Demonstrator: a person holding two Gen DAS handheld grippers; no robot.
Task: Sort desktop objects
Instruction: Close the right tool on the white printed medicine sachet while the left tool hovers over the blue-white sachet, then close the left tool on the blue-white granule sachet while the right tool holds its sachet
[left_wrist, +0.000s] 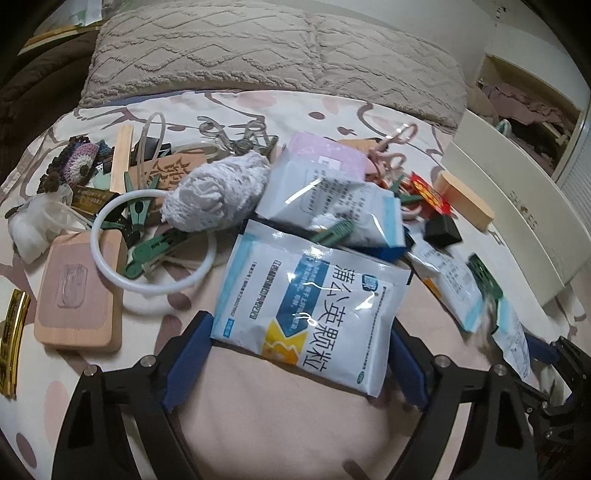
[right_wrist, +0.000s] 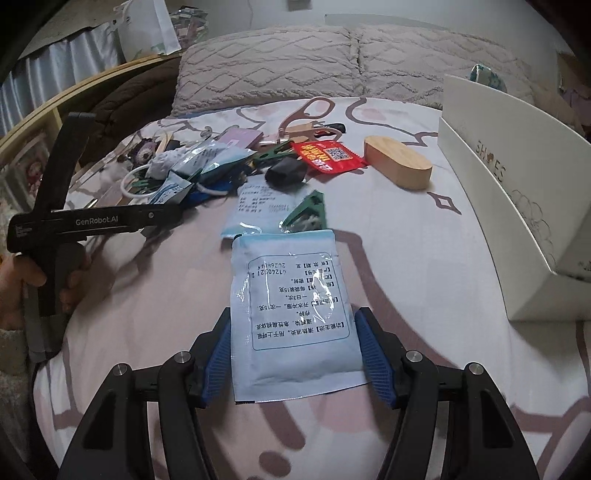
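My left fingers (left_wrist: 295, 354) are clamped on the lower end of a blue-and-white granule sachet (left_wrist: 310, 314) at the near edge of the clutter heap on the bed (left_wrist: 258, 424). My right fingers (right_wrist: 299, 354) pinch a second pale blue sachet (right_wrist: 295, 314), printed back up, above the bedspread, with the white shoe box (right_wrist: 517, 206) off to the right.
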